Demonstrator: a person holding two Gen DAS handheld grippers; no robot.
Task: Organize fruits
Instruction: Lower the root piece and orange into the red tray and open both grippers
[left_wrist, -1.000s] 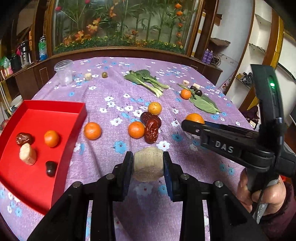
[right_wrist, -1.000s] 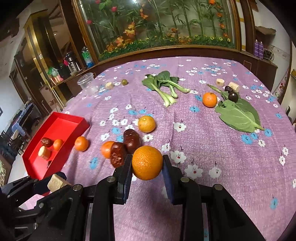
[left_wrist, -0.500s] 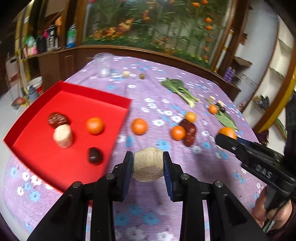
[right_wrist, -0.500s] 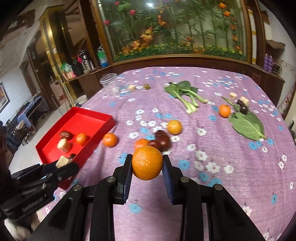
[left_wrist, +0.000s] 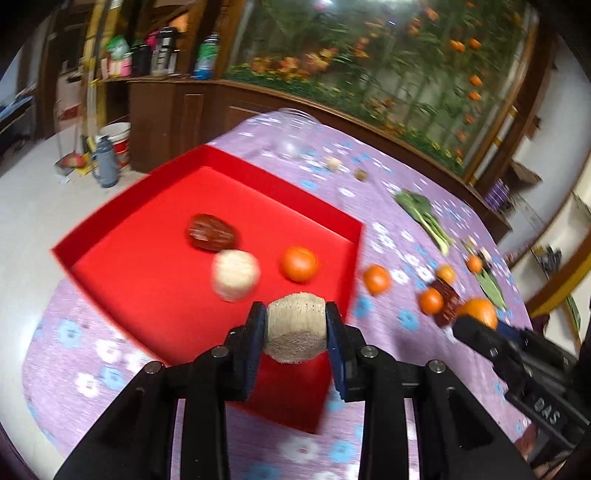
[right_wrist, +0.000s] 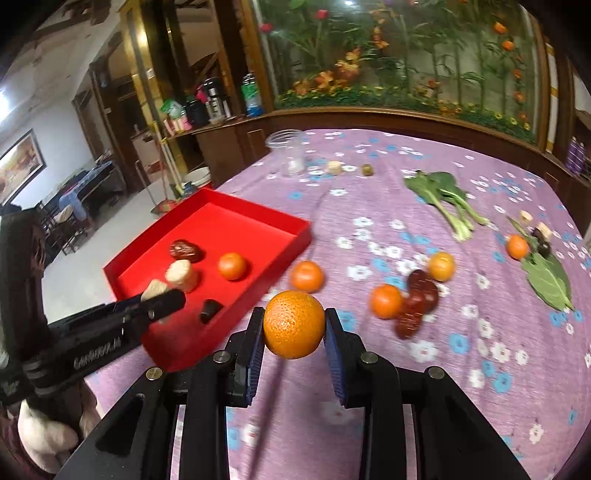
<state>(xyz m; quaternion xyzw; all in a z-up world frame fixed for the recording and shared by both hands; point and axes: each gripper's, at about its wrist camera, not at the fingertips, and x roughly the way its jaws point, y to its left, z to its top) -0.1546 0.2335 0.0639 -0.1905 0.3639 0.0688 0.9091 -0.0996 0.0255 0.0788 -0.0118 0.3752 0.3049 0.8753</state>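
1. Left gripper clamped on a beige cylindrical fruit piece, pads pressing both sides, held in the air above the near part of the red tray.
2. Right gripper clamped on a big orange, held above the purple flowered tablecloth just right of the tray's near corner.
3. Inside the tray: a wrinkled red date, a pale round fruit piece touching or just beside the date, a small orange to its right, apart from both.
4. Right wrist view also shows a dark small fruit in the tray near its front wall; in the left wrist view it's hidden behind the gripper.
5. Loose on the cloth right of the tray: one orange just beside the tray wall, another orange touching a cluster of dark red dates, a yellower orange behind them.
6. Far right: an orange near a large green leaf with small dark and pale bits around; too small to identify.
7. Bok choy lies at mid table; a clear plastic cup stands at the far edge, with two small bits beside it.
8. Left view is motion-blurred.
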